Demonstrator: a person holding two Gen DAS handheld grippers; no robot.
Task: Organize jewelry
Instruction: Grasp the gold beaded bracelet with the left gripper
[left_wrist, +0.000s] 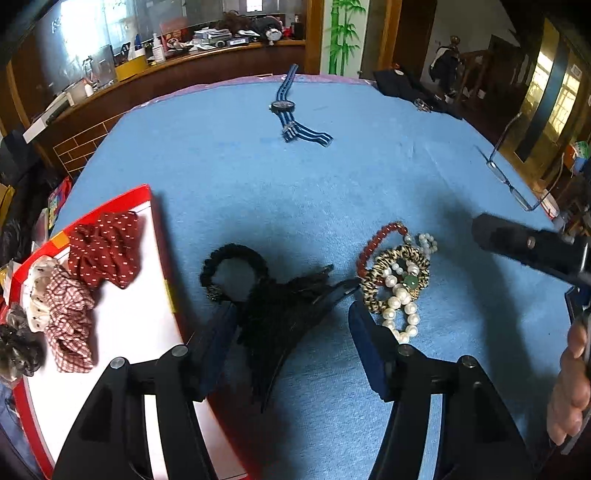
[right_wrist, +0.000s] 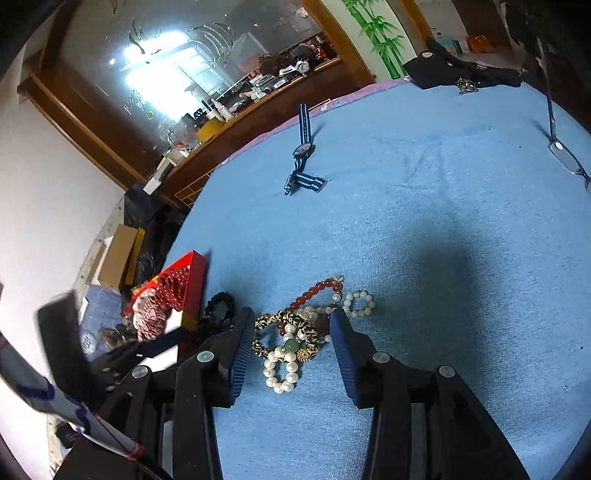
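The left claw (left_wrist: 291, 314) stands apart around the black hair clip (left_wrist: 284, 314) on the blue worktop (left_wrist: 229, 173); the right claw (right_wrist: 291, 332) stands apart over the pearl-and-bead pile (right_wrist: 291, 339), just right of that clip; the red tray (left_wrist: 147, 206) lies left of the clip, holding scrunchies (left_wrist: 103, 247).

One red tray (left_wrist: 155, 206) holds four fabric scrunchies (left_wrist: 70, 317) — a dark red dotted one, a red checked one, a cream one and a dark lacy one at the edge. On the blue cloth (left_wrist: 258, 177) lie one black hair tie (left_wrist: 232, 266), one black hair clip (left_wrist: 288, 317), one striped-strap watch (left_wrist: 284, 107) and one pair of glasses (left_wrist: 509, 177). The tangled heap counts one red bead bracelet (right_wrist: 314, 291), one leopard-print band (right_wrist: 280, 321) and at least two pearl strands (right_wrist: 282, 373) — more I cannot separate.
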